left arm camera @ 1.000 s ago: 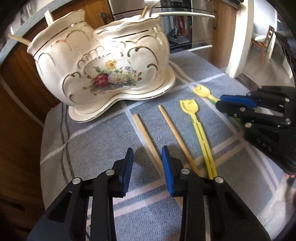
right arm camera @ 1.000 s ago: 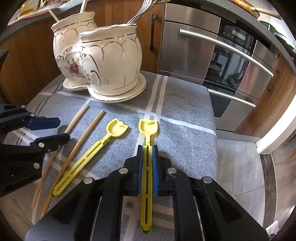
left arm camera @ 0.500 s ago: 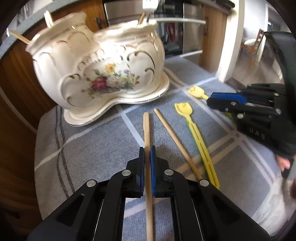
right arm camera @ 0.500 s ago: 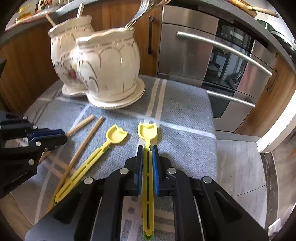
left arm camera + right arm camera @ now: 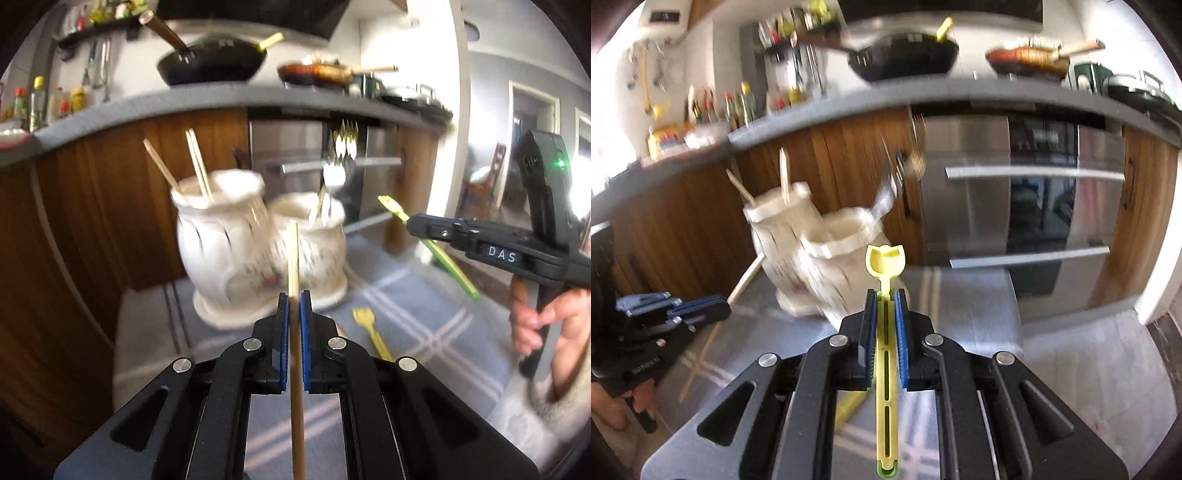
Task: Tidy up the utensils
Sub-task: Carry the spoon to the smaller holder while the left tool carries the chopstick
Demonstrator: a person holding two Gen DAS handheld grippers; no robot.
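My left gripper [image 5: 291, 300] is shut on a wooden chopstick [image 5: 293, 254], held in the air and pointing at the cream ceramic holder [image 5: 221, 258]. Its left pot holds chopsticks [image 5: 197, 166]; its right pot [image 5: 314, 229] holds forks. My right gripper [image 5: 885, 295] is shut on a yellow plastic utensil [image 5: 885, 258], also lifted, in front of the ceramic holder [image 5: 798, 240]. In the left wrist view the right gripper [image 5: 415, 225] hangs at the right with the yellow utensil [image 5: 391, 206]. A second yellow utensil [image 5: 369, 334] lies on the grey checked cloth [image 5: 417, 317].
Behind the holder stand a steel oven [image 5: 1034, 206] and wooden cabinet fronts [image 5: 92, 221]. Above them a grey counter [image 5: 221, 99] carries pans and bottles. A hand [image 5: 543, 317] holds the right gripper's grip. The left gripper [image 5: 713, 310] is at the left of the right wrist view.
My left gripper shut on a chopstick lying on the cloth. Both grippers then rose and tilted up, lifting the chopstick and the yellow utensil off the cloth.
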